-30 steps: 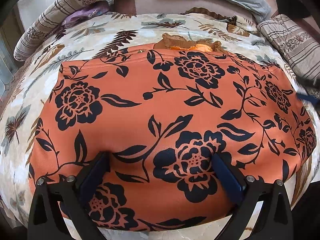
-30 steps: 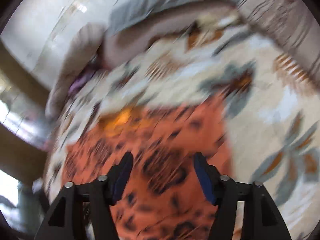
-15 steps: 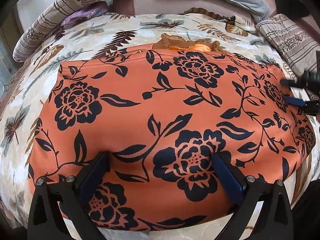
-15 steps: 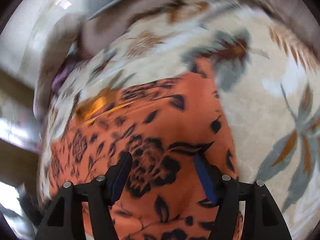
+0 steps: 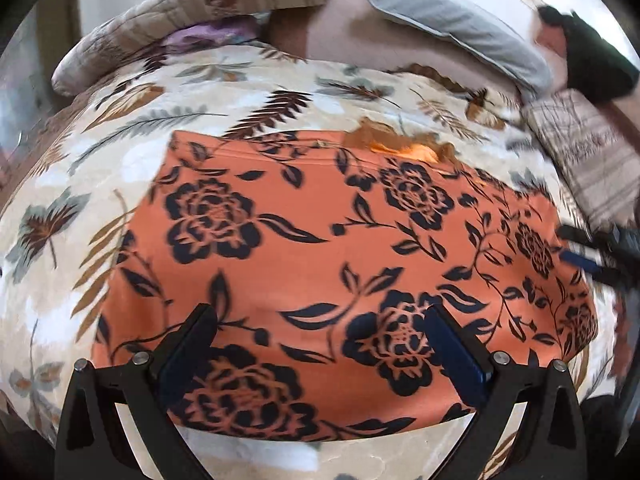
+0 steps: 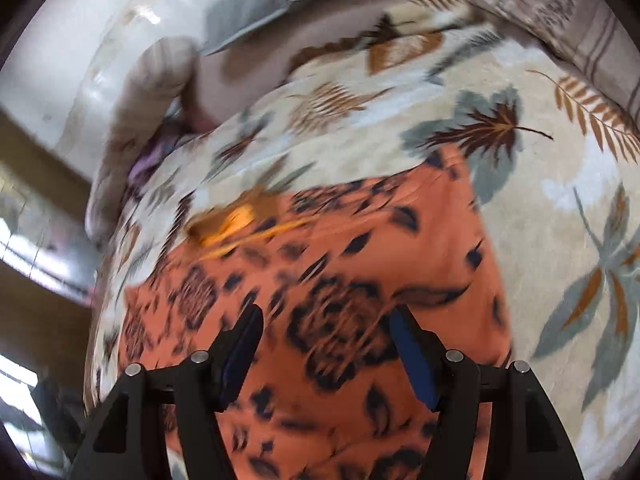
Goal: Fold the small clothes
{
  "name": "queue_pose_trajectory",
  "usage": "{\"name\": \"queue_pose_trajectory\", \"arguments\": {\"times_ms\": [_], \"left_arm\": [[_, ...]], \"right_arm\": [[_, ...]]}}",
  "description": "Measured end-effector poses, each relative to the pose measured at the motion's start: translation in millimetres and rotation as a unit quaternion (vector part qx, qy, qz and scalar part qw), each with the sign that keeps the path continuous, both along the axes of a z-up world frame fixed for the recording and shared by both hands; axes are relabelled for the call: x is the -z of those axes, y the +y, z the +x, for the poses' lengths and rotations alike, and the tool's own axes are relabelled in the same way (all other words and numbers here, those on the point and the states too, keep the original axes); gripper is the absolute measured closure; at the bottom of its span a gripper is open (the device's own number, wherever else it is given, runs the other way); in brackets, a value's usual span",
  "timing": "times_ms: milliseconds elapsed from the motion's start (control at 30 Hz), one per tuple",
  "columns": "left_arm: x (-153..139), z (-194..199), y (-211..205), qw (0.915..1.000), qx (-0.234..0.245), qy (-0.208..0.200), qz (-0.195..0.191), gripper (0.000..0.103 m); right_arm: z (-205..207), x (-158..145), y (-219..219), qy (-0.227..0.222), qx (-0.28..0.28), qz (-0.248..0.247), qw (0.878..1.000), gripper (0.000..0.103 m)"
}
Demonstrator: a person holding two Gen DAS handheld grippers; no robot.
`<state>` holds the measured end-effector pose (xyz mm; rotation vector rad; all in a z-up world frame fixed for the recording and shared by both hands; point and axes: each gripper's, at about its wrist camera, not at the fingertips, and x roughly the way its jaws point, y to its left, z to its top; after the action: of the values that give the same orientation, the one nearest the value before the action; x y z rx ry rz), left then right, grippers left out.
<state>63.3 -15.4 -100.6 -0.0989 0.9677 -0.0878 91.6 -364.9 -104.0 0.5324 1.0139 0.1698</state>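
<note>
A home bedroom: a leaf-print bedspread [image 5: 120, 152] and grey pillow [image 5: 452, 28] show it.

- The right wrist view is smeared by motion; the cloth [image 6: 360, 280] print there is streaky.
- A dark glove-like shape [image 5: 596, 60] at two o'clock is too blurred to identify.
- The right gripper [image 5: 600, 258] is cut off at three o'clock, so its jaws are unreadable there.
</note>
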Motion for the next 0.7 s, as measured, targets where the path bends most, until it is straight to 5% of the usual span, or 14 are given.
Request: {"name": "queue_pose_trajectory", "arguments": {"times_ms": [200, 367, 500, 600, 700], "left_arm": [[-16, -5, 47, 0.9976, -0.064, -0.025, 0.005, 0.000], [-18, 16, 118, 0.9934, -0.087, 0.006, -0.074, 0.001], [4, 6, 137, 0.9894, -0.086, 0.056, -0.102, 0.029], [29, -4, 129, 0.9921, -0.070, 0.090, -0.052, 0.068], [30, -2, 137, 0.9905, -0.073, 0.093, -0.071, 0.068]], "right_arm": [[-41, 0, 9, 0.003, -0.008, 0.041, 0.999, 0.033], [-55, 17, 20, 0.010, -0.014, 0.039, 0.999, 0.033], [-59, 29, 21, 0.005, -0.007, 0.038, 0.999, 0.033], [-60, 34, 20, -0.001, -0.005, 0.040, 0.999, 0.033], [-59, 34, 20, -0.003, -0.007, 0.045, 0.999, 0.033]]}}
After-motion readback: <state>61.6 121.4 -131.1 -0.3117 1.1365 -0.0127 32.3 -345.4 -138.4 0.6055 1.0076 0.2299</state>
